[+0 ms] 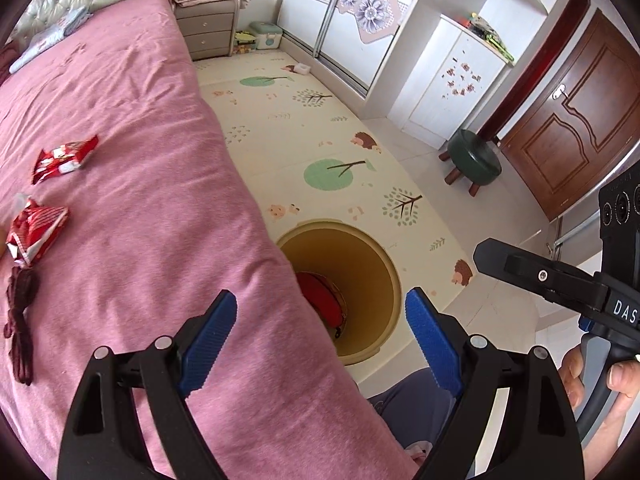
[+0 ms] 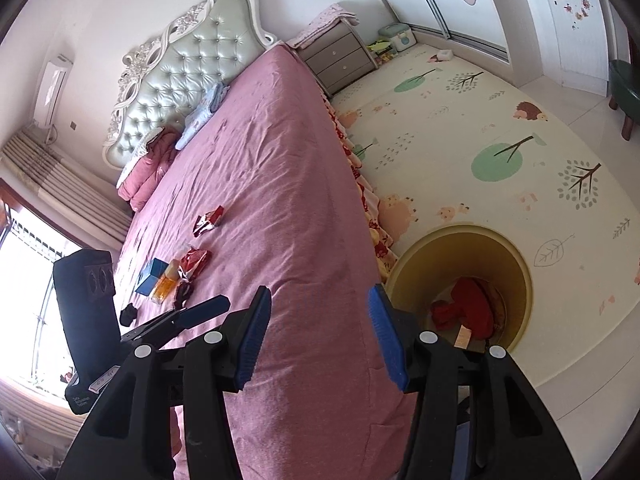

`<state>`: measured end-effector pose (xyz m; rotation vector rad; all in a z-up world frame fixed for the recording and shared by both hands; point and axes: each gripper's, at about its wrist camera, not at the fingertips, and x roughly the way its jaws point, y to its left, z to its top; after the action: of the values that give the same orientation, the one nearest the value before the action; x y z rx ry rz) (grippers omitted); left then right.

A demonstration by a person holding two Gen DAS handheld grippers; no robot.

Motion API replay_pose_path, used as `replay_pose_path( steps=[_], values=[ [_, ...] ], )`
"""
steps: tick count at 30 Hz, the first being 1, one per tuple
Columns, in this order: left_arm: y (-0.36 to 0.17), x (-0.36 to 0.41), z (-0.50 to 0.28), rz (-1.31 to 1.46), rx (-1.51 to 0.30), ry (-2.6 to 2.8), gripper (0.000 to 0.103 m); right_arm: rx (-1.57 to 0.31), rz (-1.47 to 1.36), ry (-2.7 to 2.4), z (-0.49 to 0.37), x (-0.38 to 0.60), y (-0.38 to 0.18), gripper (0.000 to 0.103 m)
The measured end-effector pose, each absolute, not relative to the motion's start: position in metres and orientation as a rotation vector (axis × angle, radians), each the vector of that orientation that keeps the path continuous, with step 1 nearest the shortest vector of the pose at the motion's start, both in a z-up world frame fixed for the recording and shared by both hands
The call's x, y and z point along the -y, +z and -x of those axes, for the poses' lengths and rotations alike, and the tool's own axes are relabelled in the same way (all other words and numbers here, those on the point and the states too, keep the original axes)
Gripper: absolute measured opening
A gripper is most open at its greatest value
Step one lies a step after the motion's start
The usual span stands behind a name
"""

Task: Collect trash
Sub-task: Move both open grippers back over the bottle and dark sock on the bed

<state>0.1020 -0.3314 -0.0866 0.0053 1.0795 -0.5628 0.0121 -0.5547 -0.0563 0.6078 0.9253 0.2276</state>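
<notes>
Home bedroom; pink-sheeted bed [image 2: 280, 184] w/ tufted headboard [image 2: 188, 68]; nightstand [image 1: 208, 32]; sliding wardrobe [image 1: 340, 12]; kids' play mat [image 1: 320, 152].

White letters "DAS" stand on the right gripper [image 1: 624, 308]; wrapper print unreadable.

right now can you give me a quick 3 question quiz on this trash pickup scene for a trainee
1. True or false: the left gripper is shut on a wrapper.
2. Multiple choice: where is the yellow trash bin? A) on the bed B) on the floor mat beside the bed C) on the nightstand
3. Fill in: the two red snack wrappers lie on the pink ____.

Key
1. False: both it and the right gripper are open and empty.
2. B
3. bedspread
</notes>
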Motion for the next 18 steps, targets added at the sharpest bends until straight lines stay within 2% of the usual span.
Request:
replay_pose_path(
  steps=[18],
  values=[
    [-0.067, 0.169, -0.095, 0.062, -1.005, -0.356, 0.088, -0.993, -0.463, 0.466, -0.046, 0.39, -0.039, 0.051]
  ],
)
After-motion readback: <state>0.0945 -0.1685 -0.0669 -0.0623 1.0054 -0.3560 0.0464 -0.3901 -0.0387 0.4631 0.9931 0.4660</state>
